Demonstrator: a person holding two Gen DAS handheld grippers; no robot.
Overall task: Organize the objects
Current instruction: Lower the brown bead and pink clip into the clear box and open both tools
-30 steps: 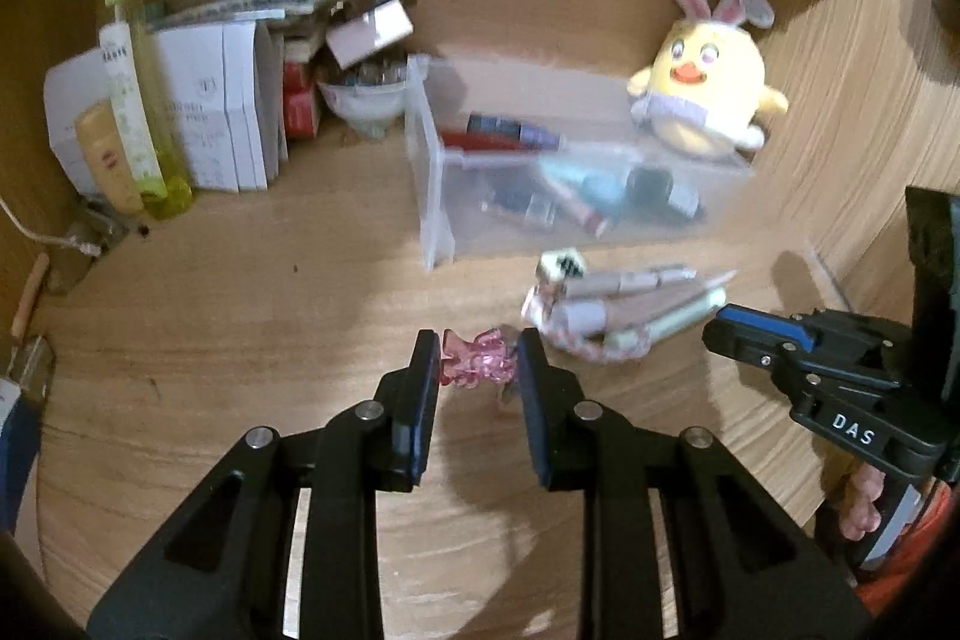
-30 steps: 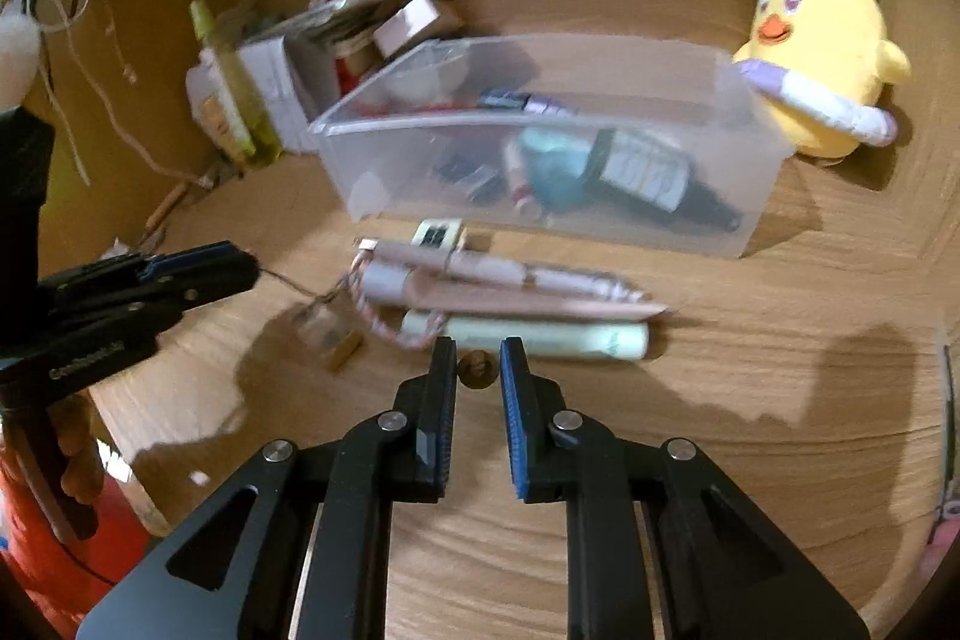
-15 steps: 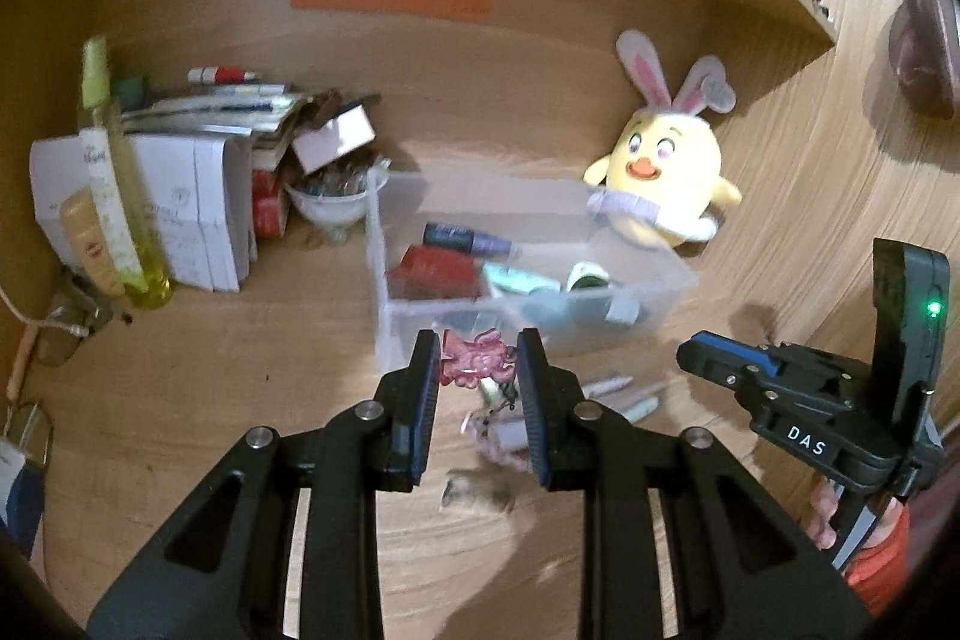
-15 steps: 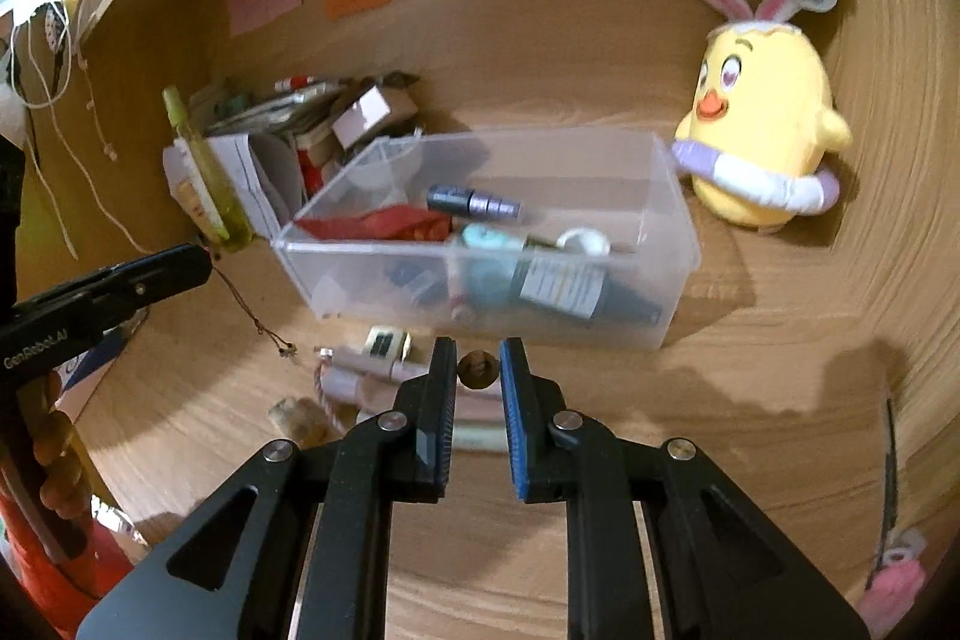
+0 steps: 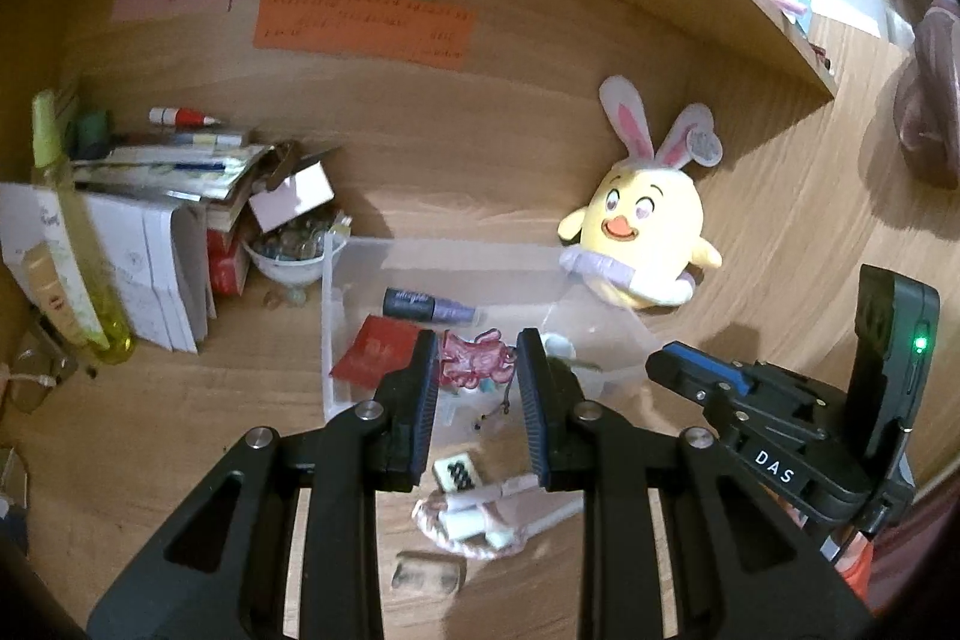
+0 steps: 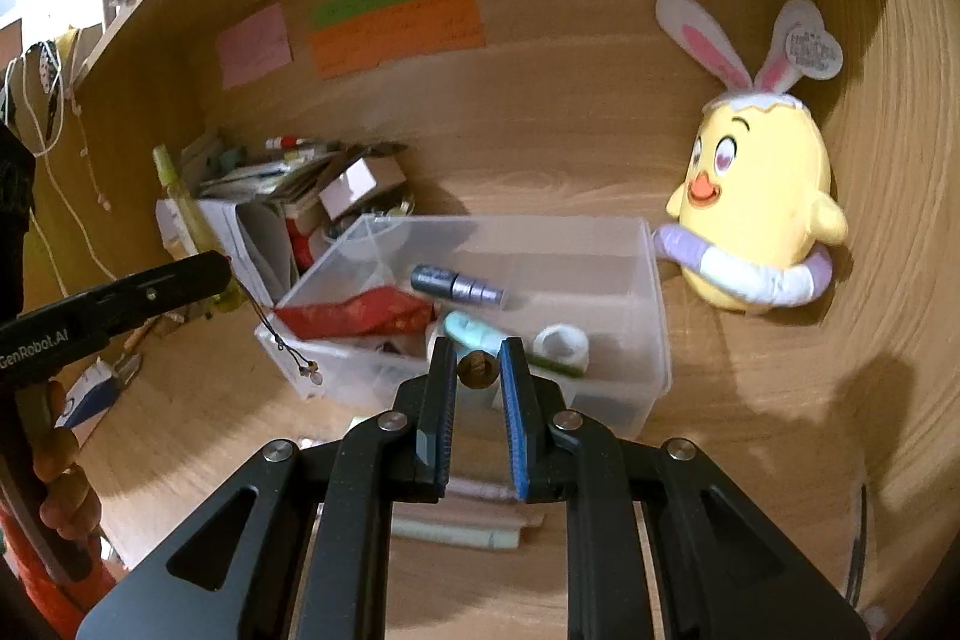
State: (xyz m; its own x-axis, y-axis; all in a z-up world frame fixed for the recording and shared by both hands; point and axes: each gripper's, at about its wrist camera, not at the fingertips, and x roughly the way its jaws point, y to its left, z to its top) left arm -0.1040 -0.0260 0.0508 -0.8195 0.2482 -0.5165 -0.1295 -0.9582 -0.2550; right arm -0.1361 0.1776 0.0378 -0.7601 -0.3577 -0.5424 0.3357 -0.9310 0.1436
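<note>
Both my tongs have risen off the desk toward the clear bin (image 6: 651, 316) ahead — left gripper (image 5: 474, 370) pinching a pink charm (image 5: 474, 361), right gripper (image 6: 476, 370) clamping perhaps a small brass bead (image 6: 476, 369) — ready to drop.

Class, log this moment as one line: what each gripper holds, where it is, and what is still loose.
left gripper: shut on pink charm | right gripper: shut on small brown bead | both: above clear bin | loose: tubes on desk

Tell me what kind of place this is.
Probably a home study desk nook: wooden desk under a shelf, coloured paper notes on the back panel, a stack of papers and pens, a yellow plush chick.
</note>
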